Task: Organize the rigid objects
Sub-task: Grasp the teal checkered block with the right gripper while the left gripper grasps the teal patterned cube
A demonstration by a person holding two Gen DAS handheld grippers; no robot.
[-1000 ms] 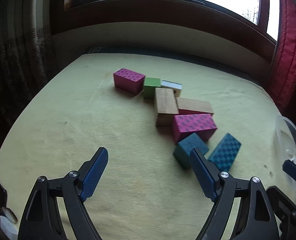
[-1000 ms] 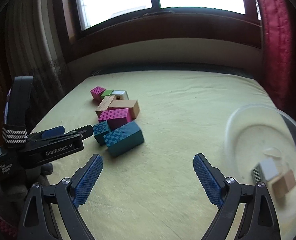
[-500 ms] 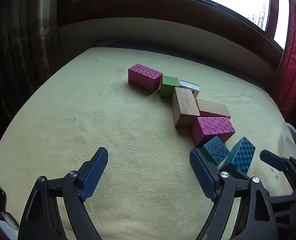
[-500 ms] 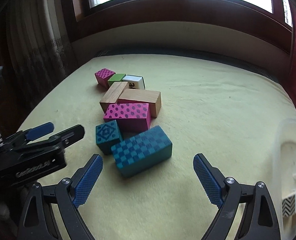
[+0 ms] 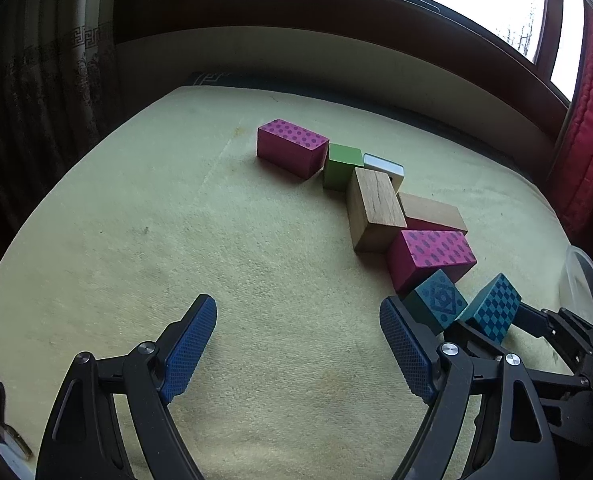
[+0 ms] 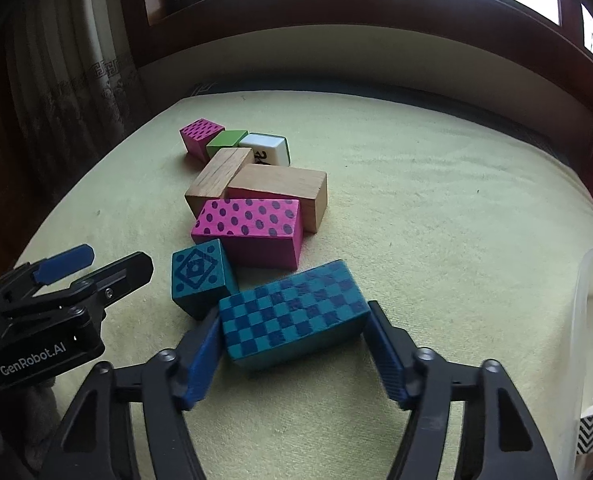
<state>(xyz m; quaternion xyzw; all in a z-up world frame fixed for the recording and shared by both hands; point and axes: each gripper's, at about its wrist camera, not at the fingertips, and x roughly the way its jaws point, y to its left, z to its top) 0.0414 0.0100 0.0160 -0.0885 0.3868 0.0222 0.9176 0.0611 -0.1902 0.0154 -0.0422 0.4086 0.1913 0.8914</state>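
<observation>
Lying on a pale yellow cloth-covered surface (image 6: 436,208), nearest of a loose line of painted wooden blocks: a teal checkered block (image 6: 296,316), long and brick-shaped, flat on its broad face and turned at a slant. Just beside its left end, a smaller teal cube with a diamond pattern (image 6: 198,276); beyond these, a pink dotted block (image 6: 252,228), two plain wooden blocks, a green cube, a white tile and a second pink block farther back. Likely solid wood: stiff, light to moderate in weight, not fragile, with smooth painted faces that could slide a little against a pad. Best taken across the two short ends, squarely, so as not to pivot. Straddling exactly those ends, the right gripper (image 6: 294,354), jaws closing, blue textured pads at or very nearly at each end face; firm pressure not yet plain, block resting on the cloth. At the right edge, the rim of a clear plastic container (image 6: 584,320), probably the destination, with a patterned piece partly visible inside. Off to the left, the left gripper (image 5: 298,350), held wide apart above bare cloth, holding nothing, touching nothing.
</observation>
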